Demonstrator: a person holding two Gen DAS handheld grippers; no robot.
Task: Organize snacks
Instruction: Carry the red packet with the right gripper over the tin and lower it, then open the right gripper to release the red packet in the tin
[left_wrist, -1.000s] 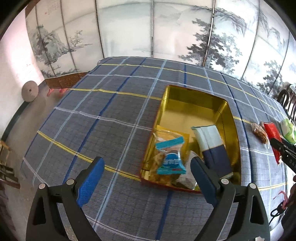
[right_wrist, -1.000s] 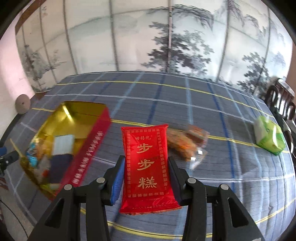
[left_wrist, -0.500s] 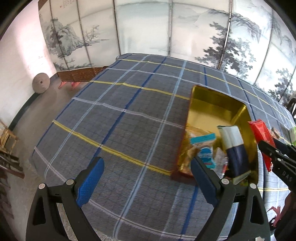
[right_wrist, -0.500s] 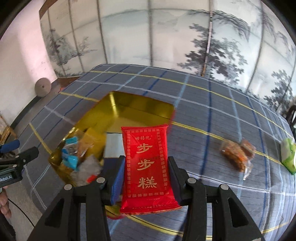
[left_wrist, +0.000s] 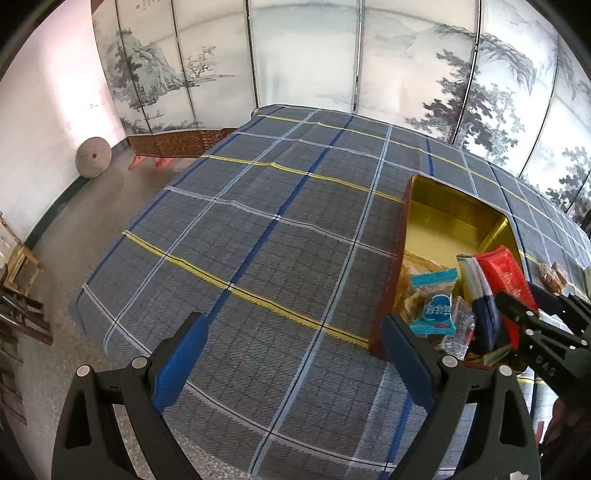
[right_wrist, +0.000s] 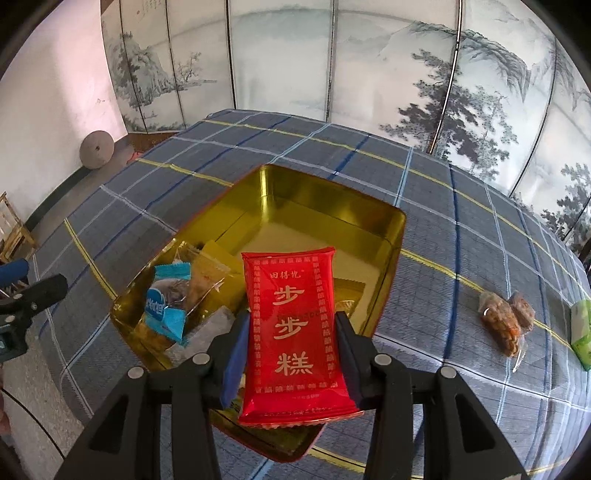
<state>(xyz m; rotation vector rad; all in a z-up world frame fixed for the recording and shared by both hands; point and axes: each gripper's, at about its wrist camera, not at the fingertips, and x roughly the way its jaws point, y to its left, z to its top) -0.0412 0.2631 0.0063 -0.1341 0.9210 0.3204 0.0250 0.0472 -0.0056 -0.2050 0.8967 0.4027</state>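
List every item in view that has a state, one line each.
Left hand-held gripper: open, empty, above the cloth.
Right hand-held gripper: shut on the red packet, over the tin.
Gold tin: lidless, partly filled.
Blue-wrapped snack: inside the tin.
Clear-wrapped snacks: on the cloth, outside the tin.

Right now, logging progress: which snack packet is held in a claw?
The red packet with gold characters, clamped in the right claw above the gold tin; others lie loose.

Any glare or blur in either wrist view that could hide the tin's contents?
Right wrist: sharp; the gold tin mirrors light on its inner walls, and the red packet blocks the near part. Left wrist: sharp, fisheye-bent; tin at frame edge.
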